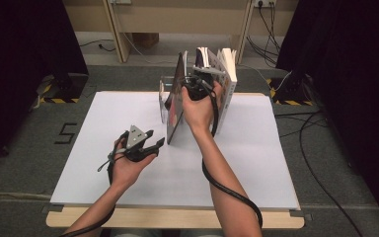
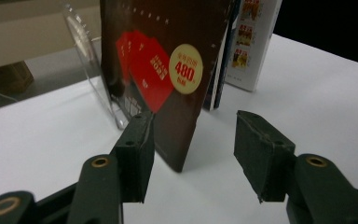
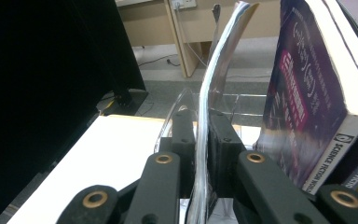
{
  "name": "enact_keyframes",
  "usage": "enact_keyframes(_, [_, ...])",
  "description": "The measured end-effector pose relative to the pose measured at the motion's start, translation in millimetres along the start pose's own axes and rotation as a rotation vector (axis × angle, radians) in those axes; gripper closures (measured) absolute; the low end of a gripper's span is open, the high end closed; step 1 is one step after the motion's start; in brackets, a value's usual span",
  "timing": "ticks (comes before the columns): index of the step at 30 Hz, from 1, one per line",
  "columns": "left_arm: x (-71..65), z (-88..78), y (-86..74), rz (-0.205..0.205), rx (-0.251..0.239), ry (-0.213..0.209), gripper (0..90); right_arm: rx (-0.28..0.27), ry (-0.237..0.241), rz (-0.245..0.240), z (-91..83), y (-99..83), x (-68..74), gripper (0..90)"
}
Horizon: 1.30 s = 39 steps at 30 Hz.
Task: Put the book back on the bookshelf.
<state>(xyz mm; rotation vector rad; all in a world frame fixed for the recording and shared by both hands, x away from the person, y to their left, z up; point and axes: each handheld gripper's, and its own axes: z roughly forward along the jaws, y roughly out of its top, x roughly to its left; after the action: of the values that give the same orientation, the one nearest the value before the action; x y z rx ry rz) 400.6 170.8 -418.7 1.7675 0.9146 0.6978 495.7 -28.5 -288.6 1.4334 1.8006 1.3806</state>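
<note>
A thin dark magazine [image 1: 176, 101] with a red patch and a round yellow sticker [image 2: 163, 70] stands upright on the white board, its lower corner resting on the surface. My right gripper [image 1: 193, 89] is shut on its top part; in the right gripper view the pads [image 3: 199, 140] pinch its bowed page edge [image 3: 214, 79]. My left gripper [image 1: 155, 138] hovers low just left of the magazine's near bottom corner. It is open [image 2: 193, 144], with nothing between the jaws and the corner a little beyond them.
A clear acrylic stand [image 1: 164, 94] sits behind the magazine. Several upright books [image 1: 225, 74], one with a purple cover [image 3: 307, 102], stand right of it. The white board [image 1: 128, 168] covers the table. Black curtains flank both sides, and cables lie on the floor.
</note>
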Motion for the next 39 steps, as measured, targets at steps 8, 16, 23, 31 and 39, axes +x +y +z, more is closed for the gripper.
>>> enact_keyframes(8, [-6.6, 18.0, 22.4, 0.055, -0.023, 0.024, 45.3, -0.005, -0.003, -0.010, 0.7, -0.2, 7.4, 83.2])
enact_keyframes(16, [-13.8, 30.0, 33.2, 0.073, -0.047, 0.024, 45.1, -0.006, 0.003, -0.006, 0.5, -0.7, 9.6, 83.1])
enact_keyframes(23, [-20.7, 38.2, 40.8, 0.097, -0.059, 0.032, 45.0, -0.003, 0.007, -0.006, 1.0, -0.3, 10.9, 84.6])
enact_keyframes(31, [-22.0, 45.2, 48.8, 0.100, -0.061, 0.053, 45.9, -0.005, 0.005, -0.012, 0.2, -1.0, 14.7, 85.1])
enact_keyframes(39, [-26.2, 53.2, 56.1, 0.102, -0.062, 0.086, 47.3, -0.008, 0.003, -0.004, 0.3, -1.5, 18.2, 86.9])
